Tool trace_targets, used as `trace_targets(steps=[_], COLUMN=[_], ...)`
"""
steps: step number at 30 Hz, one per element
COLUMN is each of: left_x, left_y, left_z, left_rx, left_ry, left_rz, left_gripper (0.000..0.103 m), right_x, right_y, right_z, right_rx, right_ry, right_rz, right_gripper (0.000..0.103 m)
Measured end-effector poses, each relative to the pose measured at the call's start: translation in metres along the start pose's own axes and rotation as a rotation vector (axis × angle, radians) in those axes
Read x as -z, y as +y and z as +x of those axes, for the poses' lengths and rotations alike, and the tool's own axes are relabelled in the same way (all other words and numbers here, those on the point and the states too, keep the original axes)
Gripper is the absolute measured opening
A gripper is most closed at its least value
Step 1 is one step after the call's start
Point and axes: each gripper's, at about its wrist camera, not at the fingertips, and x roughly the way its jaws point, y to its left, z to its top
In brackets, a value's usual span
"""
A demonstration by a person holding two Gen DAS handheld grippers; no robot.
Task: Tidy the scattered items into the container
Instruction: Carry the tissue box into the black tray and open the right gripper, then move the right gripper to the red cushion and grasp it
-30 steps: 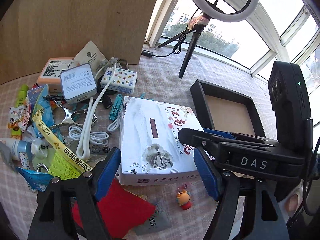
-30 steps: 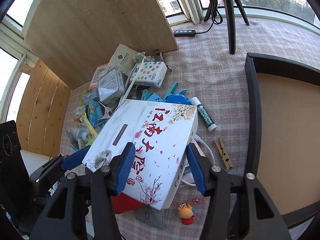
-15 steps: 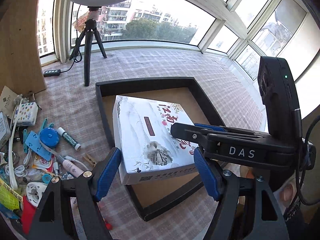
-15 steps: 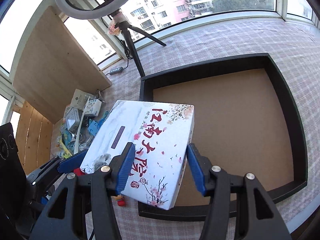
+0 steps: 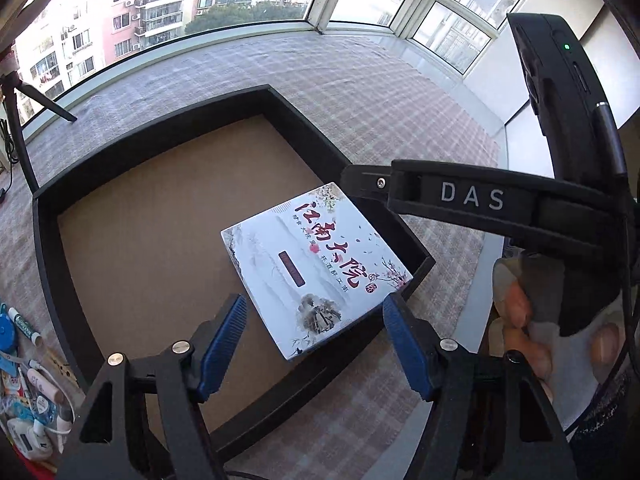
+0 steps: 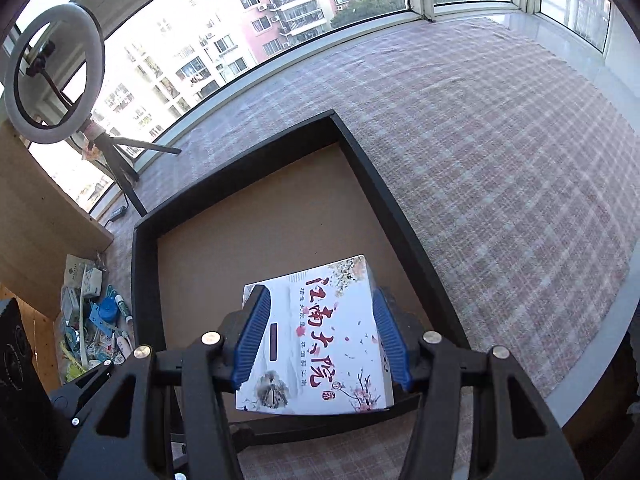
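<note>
A white box printed with red Chinese characters lies inside the black-rimmed tray with a brown floor, near its right corner. My left gripper is open, its blue pads apart from the box, just behind it. My right gripper is shut on the same box, its blue pads pressed on both sides. The tray's rim shows in the right wrist view too.
Several scattered small items lie left of the tray, also in the right wrist view. A ring light on a tripod stands at the back left beside a wooden board. The table edge runs at right.
Both grippers carried the box from the clutter to the right and into the tray. The left gripper has let go and drawn back; the right still grips it.
</note>
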Motion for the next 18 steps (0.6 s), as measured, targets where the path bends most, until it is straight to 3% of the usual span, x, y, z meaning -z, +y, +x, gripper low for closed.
trace_targets(steps=[4,7,10,18], left_x=[0.009,0.014,0.027,0.097], left_y=[0.011,0.028,0.048,0.126], left_z=[-0.015,-0.028,-0.047,-0.112], left_rx=[-0.014,-0.033,-0.058,-0.202], left_ry=[-0.017,-0.039,-0.061,-0.131], left_rz=[-0.025,-0.059,-0.087,-0.197], left_gripper=[0.068,0.068,0.068,0.069], right_x=[0.003,0.007,0.015,0.046], right_y=[0.013,0.031,0.058,0.153], right_z=[-0.001,0.002,0.003,0.01], right_rx=[0.011,-0.025,-0.062,-0.192], right_ry=[-0.016,-0.019,-0.017,0.052], right_rz=[-0.048,-0.098,-0.16,-0.367], right_gripper=[0.056,0.065,0.066,0.066])
